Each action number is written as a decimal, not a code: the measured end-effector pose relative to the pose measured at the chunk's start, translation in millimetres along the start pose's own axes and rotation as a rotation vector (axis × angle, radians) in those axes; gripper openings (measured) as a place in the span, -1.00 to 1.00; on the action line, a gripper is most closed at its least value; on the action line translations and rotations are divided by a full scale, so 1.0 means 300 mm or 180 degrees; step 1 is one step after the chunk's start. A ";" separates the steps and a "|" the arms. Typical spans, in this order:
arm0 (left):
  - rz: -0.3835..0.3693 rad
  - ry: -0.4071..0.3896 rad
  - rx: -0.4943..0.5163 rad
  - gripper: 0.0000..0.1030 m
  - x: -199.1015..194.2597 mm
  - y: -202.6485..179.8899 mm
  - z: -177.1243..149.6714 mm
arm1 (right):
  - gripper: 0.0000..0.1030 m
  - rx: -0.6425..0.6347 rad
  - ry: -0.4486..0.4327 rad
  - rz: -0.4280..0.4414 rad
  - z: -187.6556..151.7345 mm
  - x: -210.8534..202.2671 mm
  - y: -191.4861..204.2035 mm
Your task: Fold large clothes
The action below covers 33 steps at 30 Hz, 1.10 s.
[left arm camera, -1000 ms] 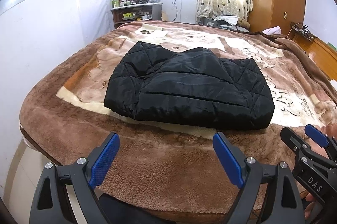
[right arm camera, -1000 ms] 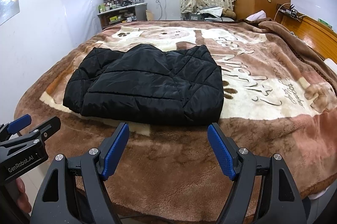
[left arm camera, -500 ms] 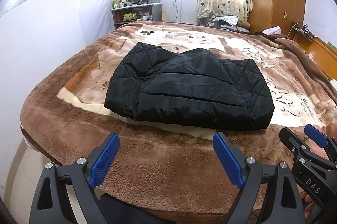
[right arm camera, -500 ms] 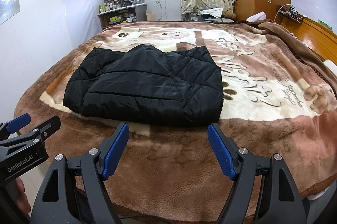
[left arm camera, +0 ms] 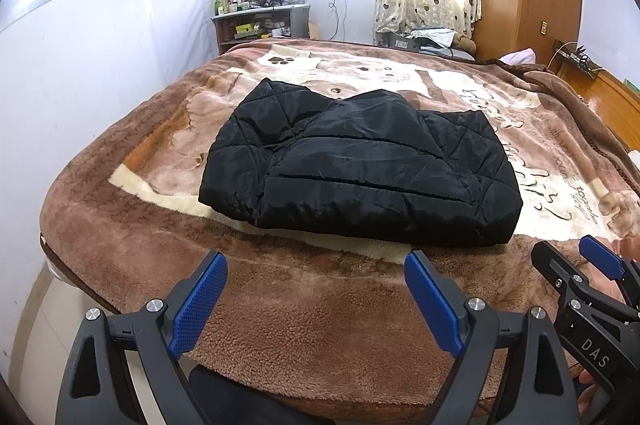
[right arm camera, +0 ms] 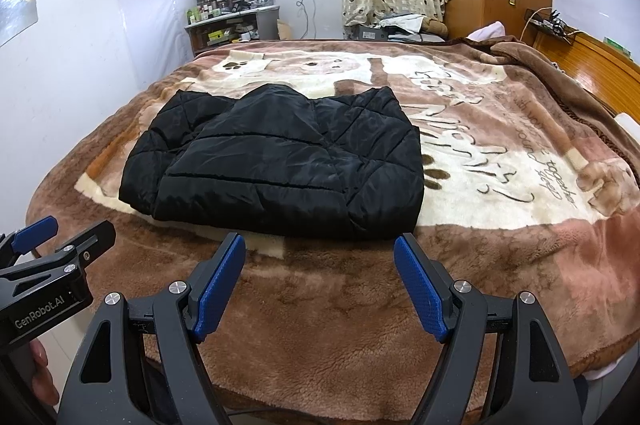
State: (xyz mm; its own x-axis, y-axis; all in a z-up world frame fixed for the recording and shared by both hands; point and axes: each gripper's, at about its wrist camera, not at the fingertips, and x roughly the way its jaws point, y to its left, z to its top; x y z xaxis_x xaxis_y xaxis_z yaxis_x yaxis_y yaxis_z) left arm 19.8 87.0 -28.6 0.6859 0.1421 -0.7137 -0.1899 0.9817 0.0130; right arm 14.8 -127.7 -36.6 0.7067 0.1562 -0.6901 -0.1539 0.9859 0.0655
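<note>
Left gripper [left arm camera: 316, 299], right gripper [right arm camera: 320, 283]: jaws spread wide, empty, hovering above near edge of brown plush blanket [right arm camera: 500, 225]. Folded black quilted jacket [right arm camera: 280, 165] lies straight ahead on blanket, apart from both; long axis crosswise to jaws. Neither gripper clearly nearer.

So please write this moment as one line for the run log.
stage: jacket folded | black quilted jacket: flat on brown blanket | left tool: open, empty, apart from jacket | right tool: open, empty, near jacket edge

A brown patterned blanket [left arm camera: 320, 325] covered the bed [right arm camera: 608, 73]. A folded black jacket [left arm camera: 360, 177] lay flat on it, near the front edge.
</note>
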 end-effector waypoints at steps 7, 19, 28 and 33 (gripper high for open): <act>-0.0036 0.0006 -0.0020 0.75 -0.001 0.000 -0.002 | 0.49 -0.0003 -0.0002 0.0001 0.000 0.000 -0.002; -0.0005 0.0028 -0.0047 0.75 0.008 0.004 -0.005 | 0.49 0.0007 0.0008 -0.0004 -0.002 0.000 -0.011; 0.0085 -0.0036 -0.0012 0.75 0.001 -0.004 -0.008 | 0.49 0.0008 0.0012 -0.0003 -0.002 0.001 -0.016; 0.0072 -0.0012 -0.0016 0.75 0.004 -0.002 -0.009 | 0.49 0.0022 0.0026 -0.0016 -0.008 0.004 -0.016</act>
State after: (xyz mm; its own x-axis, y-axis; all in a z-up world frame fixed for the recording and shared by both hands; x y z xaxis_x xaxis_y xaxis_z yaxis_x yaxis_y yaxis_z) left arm 19.0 86.2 -31.3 0.6839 0.1647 -0.7107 -0.2088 0.9776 0.0256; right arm 14.6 -132.4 -39.4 0.7017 0.1506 -0.6964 -0.1454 0.9871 0.0670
